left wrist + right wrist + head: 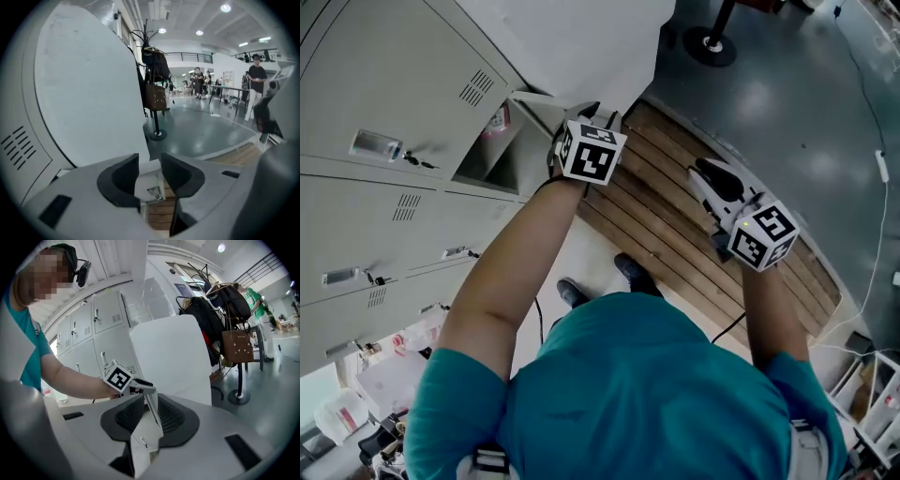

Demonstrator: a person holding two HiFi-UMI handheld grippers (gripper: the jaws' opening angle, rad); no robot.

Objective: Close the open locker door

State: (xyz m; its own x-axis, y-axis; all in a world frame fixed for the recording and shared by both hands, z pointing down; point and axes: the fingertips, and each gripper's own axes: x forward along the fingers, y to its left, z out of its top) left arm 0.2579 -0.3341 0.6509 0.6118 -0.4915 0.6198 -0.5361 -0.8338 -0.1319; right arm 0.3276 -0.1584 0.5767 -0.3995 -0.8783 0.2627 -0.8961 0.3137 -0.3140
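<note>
Door: swung wide at 12 o'clock; locker gapes at 10.
Left gripper: jaws apart astride the door edge, likely placed to push.
Right gripper: at 2 o'clock, jaws apart, empty, spare.

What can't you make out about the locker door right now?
Head view: the locker door has its top cut off by the frame edge.
Head view: the open compartment contents are too small and shadowed to name.
Left gripper view: whether the left tool touches the door edge; its jaws mask the contact.

locker door: white
lockers: pale grey
platform: brown slats
floor: dark grey
shirt: teal
marker cube: black-and-white squares
</note>
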